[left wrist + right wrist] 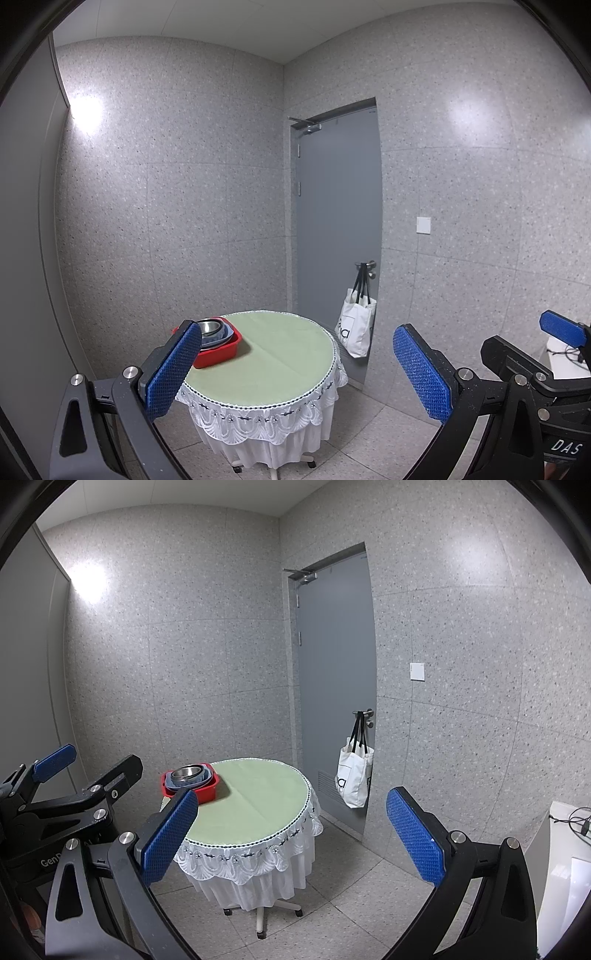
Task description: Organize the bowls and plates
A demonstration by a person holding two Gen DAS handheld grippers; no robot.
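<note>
A red tub [207, 792] stands at the left edge of a round table with a pale green cloth [258, 797]. In it lie blue-grey dishes [207, 780] with a steel bowl [188, 772] on top. The tub [221, 354] and steel bowl [209, 326] also show in the left wrist view. My left gripper [299, 373] is open and empty, held well back from the table. My right gripper [291, 832] is open and empty, also well back from the table. The left gripper [55, 764] shows at the left of the right wrist view.
A white lace skirt [255, 860] hangs round the table, which stands on a wheeled base [262, 914]. A grey door [332, 686] is behind, with a white tote bag [352, 779] on its handle. A white unit with cables [565, 849] is at the right.
</note>
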